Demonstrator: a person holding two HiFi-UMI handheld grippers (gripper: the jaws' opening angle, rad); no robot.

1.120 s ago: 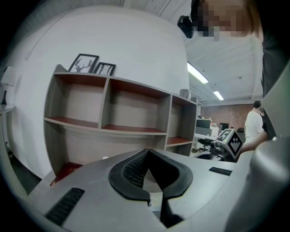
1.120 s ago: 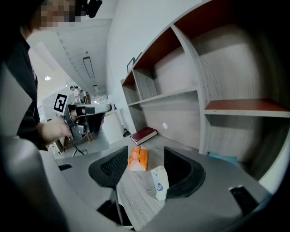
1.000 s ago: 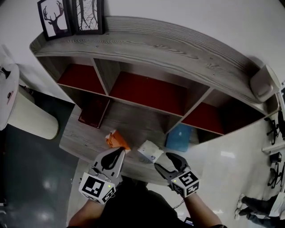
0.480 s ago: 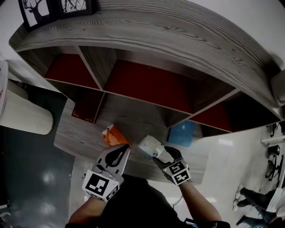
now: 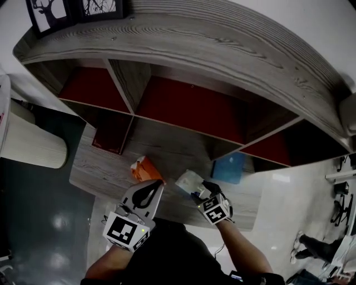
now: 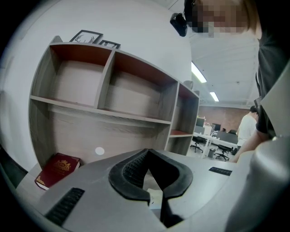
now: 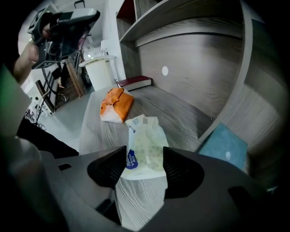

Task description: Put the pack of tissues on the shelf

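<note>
In the head view, the shelf unit (image 5: 222, 44) is grey, strongly grained wood with dark red backs in its upper compartments. Two black-framed pictures (image 5: 100, 6) stand on its top. Its bottom board carries four things: a dark red book (image 5: 111, 136) at the back left, a crinkled orange pack (image 5: 146, 168), the pale, soft pack of tissues (image 5: 188, 181) near the front edge, and a flat blue pad (image 5: 228, 167) toward the right. The left gripper (image 5: 157, 185) is at the front edge and the right gripper (image 5: 197, 192) is at the tissues.

In the left gripper view, the ribbed black pads are pressed together on nothing. Only this view shows an office with desks beyond the shelf.

In the right gripper view, the jaws are spread wide on either side of the tissue pack's near end. The pack lies flat on the board, and its blue label shows only in this view.
</note>
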